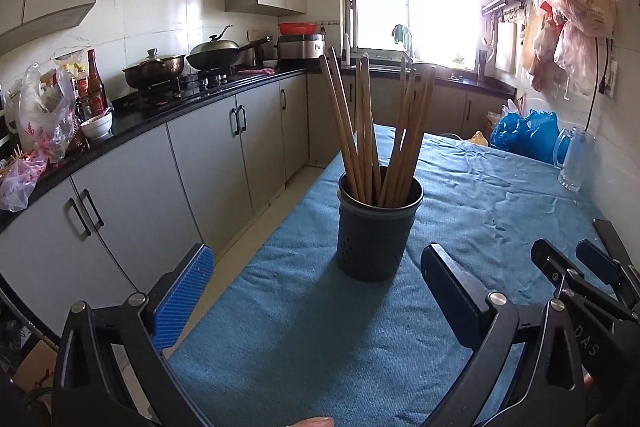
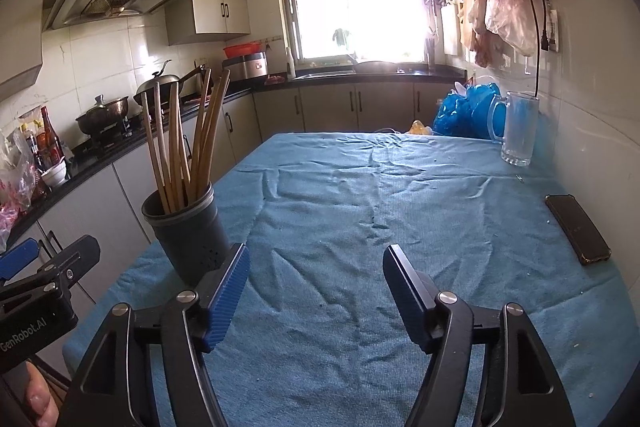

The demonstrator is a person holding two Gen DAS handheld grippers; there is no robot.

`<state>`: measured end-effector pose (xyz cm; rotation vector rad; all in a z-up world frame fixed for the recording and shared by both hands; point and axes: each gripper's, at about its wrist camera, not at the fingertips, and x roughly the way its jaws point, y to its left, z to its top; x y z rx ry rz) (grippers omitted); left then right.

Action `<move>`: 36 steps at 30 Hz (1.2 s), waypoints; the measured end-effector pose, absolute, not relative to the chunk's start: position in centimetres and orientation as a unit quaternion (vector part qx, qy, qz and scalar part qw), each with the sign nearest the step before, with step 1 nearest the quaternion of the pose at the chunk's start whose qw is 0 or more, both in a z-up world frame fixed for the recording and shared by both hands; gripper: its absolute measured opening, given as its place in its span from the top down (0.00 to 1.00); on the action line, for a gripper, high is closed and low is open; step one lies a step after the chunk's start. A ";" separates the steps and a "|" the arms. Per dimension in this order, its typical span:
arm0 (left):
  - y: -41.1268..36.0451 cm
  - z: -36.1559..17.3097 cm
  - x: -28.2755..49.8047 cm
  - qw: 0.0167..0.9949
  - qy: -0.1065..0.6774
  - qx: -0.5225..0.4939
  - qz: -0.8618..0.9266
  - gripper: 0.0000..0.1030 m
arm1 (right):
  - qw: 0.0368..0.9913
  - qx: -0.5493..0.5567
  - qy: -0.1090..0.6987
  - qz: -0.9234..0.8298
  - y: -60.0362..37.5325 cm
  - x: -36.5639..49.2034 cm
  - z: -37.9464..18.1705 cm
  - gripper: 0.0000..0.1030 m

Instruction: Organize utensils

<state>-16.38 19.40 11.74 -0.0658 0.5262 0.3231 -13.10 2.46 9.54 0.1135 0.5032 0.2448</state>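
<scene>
Chopsticks stood in the dark holder; both grippers' jaws were open, holding nothing.
The sticks looked light, stiff, smooth; best pinched mid-shaft, above the rim.

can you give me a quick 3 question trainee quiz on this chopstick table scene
1. True or false: the chopsticks stand inside the dark holder.
2. Which hand-held gripper is closed: left, right, or neither?
3. What lies flat on the blue cloth near the wall, on the side away from the holder?

Key: 1 true. 2 neither, both are open and empty. 3 a black phone, with a glass mug standing farther back.
</scene>
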 end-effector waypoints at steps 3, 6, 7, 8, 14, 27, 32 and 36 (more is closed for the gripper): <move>19.4 11.6 -16.3 0.951 0.263 -0.032 0.158 0.00 | 0.960 0.054 0.248 0.120 2.5 -13.0 9.5 0.28; 19.4 11.5 -16.2 0.951 0.265 -0.031 0.158 0.00 | 0.960 0.054 0.247 0.119 2.5 -13.0 9.5 0.28; 19.4 11.5 -16.1 0.951 0.266 -0.031 0.158 0.00 | 0.960 0.053 0.247 0.118 2.6 -12.9 9.5 0.28; 19.4 11.5 -16.1 0.951 0.266 -0.031 0.158 0.00 | 0.960 0.054 0.247 0.118 2.5 -12.9 9.4 0.28; 19.4 11.3 -16.1 0.950 0.269 -0.032 0.158 0.00 | 0.960 0.054 0.249 0.118 2.5 -12.9 9.4 0.27; 19.7 10.9 -16.2 0.948 0.274 -0.038 0.154 0.00 | 0.961 0.050 0.246 0.117 2.7 -13.1 9.3 0.27; 19.7 10.9 -16.2 0.949 0.274 -0.038 0.154 0.00 | 0.961 0.049 0.244 0.117 2.7 -13.2 9.3 0.26; 19.7 10.9 -16.2 0.948 0.275 -0.038 0.153 0.00 | 0.961 0.048 0.245 0.116 2.8 -13.2 9.3 0.26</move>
